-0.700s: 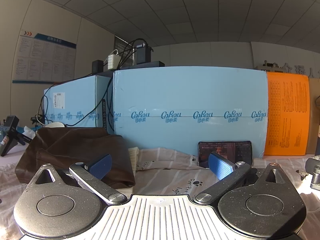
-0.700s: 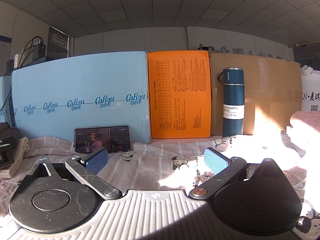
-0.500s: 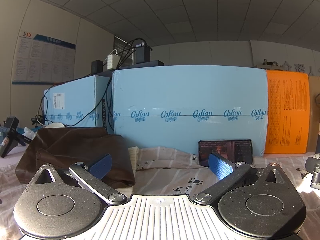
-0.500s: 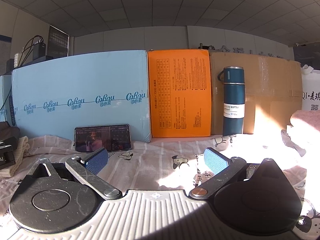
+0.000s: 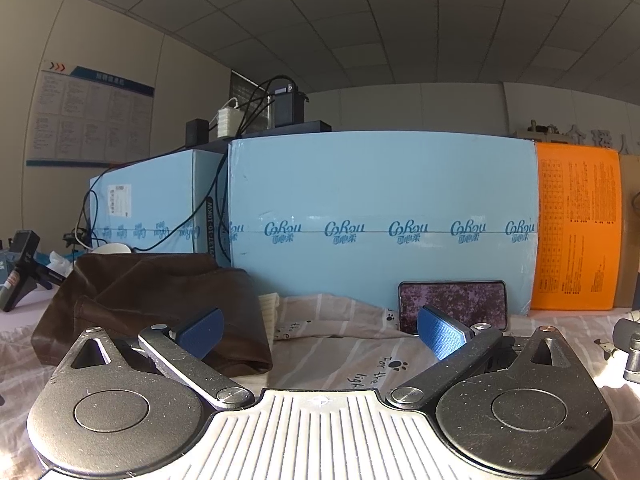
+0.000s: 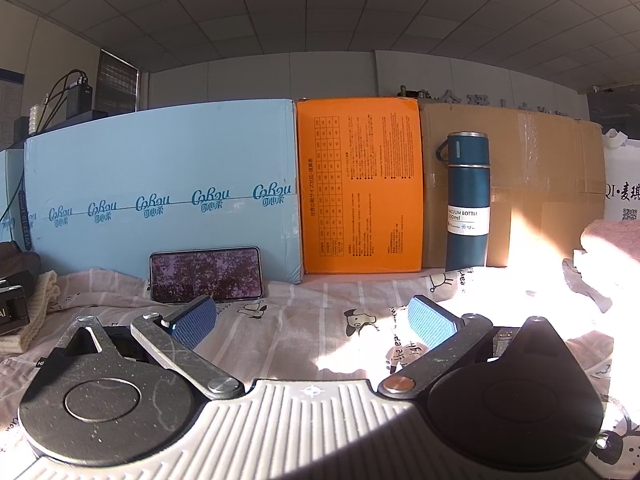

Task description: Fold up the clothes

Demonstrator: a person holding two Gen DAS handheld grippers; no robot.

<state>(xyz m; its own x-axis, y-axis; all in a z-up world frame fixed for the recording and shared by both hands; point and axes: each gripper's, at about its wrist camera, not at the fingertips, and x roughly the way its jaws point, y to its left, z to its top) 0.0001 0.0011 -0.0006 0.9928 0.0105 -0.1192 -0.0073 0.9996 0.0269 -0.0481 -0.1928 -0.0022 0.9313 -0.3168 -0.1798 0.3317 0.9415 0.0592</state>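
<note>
Office backdrop of ceiling tiles and stacked cartons, with a table under a pale striped sheet [image 6: 304, 332] printed with little cartoon animals. On that sheet, at the left end: dark brown garment [image 5: 160, 300], loosely heaped, matte and soft, creased, its long axis roughly across the left wrist view. Lying ahead and to the left of the left tongs [image 5: 319, 330], its near edge just beyond the left blue pad; barely a dark sliver at the far left edge of the right wrist view. Left hand's tool judged the nearer by far, so a reach forward and leftward likely first. Left tongs spread fully wide, nothing between the ribbed blue pads. Right tongs [image 6: 312, 320] likewise wide apart and empty, hovering over bare sheet in strong sun. Beside the brown heap, a cream knitted piece [image 5: 269, 312], ribbed, partly tucked behind it. Farther right, a phone [image 5: 453, 305] propped on its long edge against a light-blue carton [image 5: 380, 200], glossy screen lit. Next along, an orange box [image 6: 360, 184], then a brown cardboard box [image 6: 540, 184] with a teal vacuum bottle [image 6: 468, 200] upright before it, smooth metal with a white label. At the far right, a pink fluffy fabric [image 6: 612, 240], washed out by glare. Cables and small black devices atop the cartons.
</note>
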